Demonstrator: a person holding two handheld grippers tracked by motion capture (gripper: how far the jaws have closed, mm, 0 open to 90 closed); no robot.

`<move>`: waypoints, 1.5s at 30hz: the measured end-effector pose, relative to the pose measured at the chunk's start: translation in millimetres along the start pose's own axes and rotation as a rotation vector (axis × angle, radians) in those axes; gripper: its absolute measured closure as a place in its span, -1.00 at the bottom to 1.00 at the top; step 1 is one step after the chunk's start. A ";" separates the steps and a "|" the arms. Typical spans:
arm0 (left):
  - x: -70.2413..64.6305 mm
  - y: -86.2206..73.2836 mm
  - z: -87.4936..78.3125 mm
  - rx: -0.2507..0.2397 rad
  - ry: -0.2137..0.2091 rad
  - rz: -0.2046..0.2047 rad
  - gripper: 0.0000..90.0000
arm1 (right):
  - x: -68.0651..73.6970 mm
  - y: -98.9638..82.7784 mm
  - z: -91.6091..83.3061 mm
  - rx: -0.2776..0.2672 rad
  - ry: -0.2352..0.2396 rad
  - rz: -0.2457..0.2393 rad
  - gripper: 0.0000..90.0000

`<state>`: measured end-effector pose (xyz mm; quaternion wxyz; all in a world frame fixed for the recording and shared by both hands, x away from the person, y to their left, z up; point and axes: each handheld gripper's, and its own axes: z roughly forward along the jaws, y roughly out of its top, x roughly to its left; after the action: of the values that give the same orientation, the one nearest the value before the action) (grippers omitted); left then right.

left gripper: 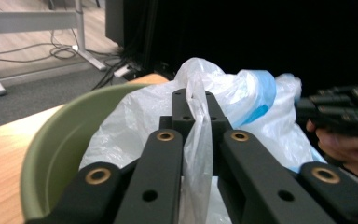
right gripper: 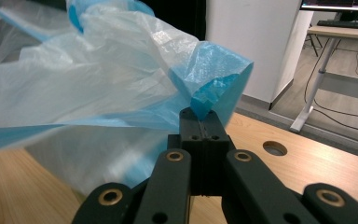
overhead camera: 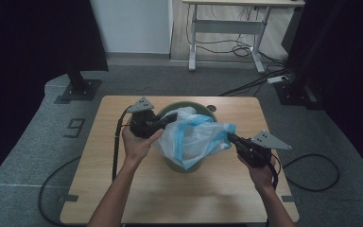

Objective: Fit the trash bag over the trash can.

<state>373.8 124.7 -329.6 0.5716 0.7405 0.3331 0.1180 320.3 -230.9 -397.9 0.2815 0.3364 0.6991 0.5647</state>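
A thin white plastic bag (overhead camera: 194, 137) with a blue rim sits in a green bin (overhead camera: 185, 166) at the middle of the wooden table (overhead camera: 170, 198). My left gripper (overhead camera: 172, 117) is at the bin's left rim, shut on a fold of the white film (left gripper: 196, 140); its jaws (left gripper: 196, 100) pinch the sheet over the green bin (left gripper: 60, 135). My right gripper (overhead camera: 230, 138) is to the right of the bin, shut on the bag's blue edge (right gripper: 214, 79) and holding it stretched out. Its jaws (right gripper: 201, 119) meet on that edge. Across the bag, the right gripper (left gripper: 340, 109) shows in the left gripper view.
A round hole (overhead camera: 211, 108) lies in the tabletop behind the bin. Cables (overhead camera: 312, 170) trail on the grey floor to the right. A white desk frame (overhead camera: 227, 28) stands far back, and black stand bases (overhead camera: 78, 90) flank the table.
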 end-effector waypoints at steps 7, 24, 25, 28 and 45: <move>5.6 -1.3 -6.4 -0.056 0.029 -0.019 0.98 | 1.7 -10.1 -6.4 0.005 0.017 0.004 0.97; 13.1 -1.0 -23.5 -0.170 0.054 -0.064 0.98 | 35.4 -45.7 -20.4 0.063 0.138 -0.001 0.97; 14.0 -1.0 -25.3 -0.177 0.059 -0.064 0.98 | 36.1 -49.0 -20.7 0.069 0.141 0.000 0.97; 17.4 -1.9 -31.1 -0.202 0.070 -0.077 0.98 | 38.2 -60.4 -22.4 0.090 0.152 0.013 0.97; 21.6 -6.9 -40.6 -0.213 0.029 -0.087 0.98 | -0.6 -68.6 -46.8 0.078 0.117 0.065 0.57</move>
<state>364.9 170.4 -327.5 0.6468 0.6585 0.3589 0.1386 274.0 -268.8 -455.6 0.2082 0.3360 0.7245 0.5647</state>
